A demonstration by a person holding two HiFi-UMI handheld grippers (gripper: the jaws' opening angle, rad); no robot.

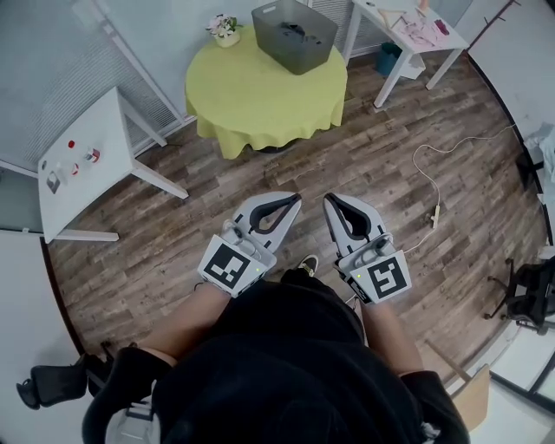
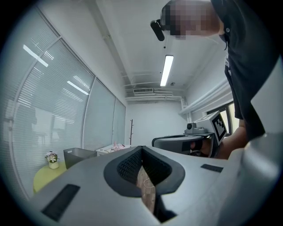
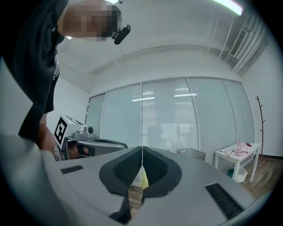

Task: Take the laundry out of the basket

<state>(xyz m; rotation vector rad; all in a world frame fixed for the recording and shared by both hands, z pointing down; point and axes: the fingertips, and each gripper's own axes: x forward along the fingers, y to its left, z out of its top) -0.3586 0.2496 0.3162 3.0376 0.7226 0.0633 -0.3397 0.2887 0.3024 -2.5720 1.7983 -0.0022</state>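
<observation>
The basket (image 1: 295, 36) sits far off at twelve o'clock; my left hand-held gripper (image 1: 293, 199) and right hand-held gripper (image 1: 330, 200) point there, clenched, empty.

The laundry (image 1: 291, 33) in the basket (image 1: 310, 59) is too small to tell apart; so are the bits (image 1: 73, 165) on the white tabletop (image 1: 87, 195). The chair (image 1: 527, 297) is cut off.

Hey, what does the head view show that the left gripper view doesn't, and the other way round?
Only the head view: the dark laundry inside the basket, and the white cable on the floor. Only the left gripper view: the ceiling light. Both: the basket, the yellow table, the flowers and the right gripper, which is shut.
</observation>
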